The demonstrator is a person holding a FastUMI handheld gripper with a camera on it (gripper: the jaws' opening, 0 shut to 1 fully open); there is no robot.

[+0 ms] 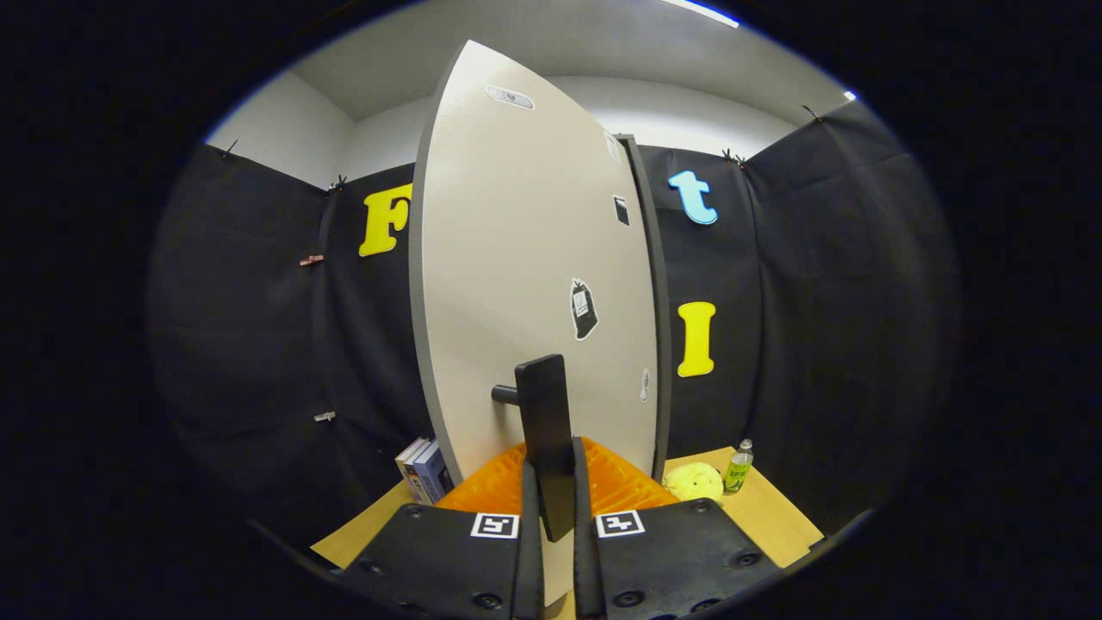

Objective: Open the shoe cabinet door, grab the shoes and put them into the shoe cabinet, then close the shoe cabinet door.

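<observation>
jaws of the gripper (551, 508) are clamped on the dark handle (545, 430) of the shoe cabinet door (525, 284), which stands ajar. wooden table (775, 517) lies below, with books (422, 469) off to one side, a yellow fluffy thing (694, 480) and a small bottle (738, 468) to the other, dark cloth walls behind.

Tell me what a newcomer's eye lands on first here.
The tall pale cabinet door dominates, standing just ahead of the gripper, whose fingers are closed on its dark handle. On the wooden floor right of the door sit a fluffy yellow thing and a green bottle; some books stand on the left.
</observation>
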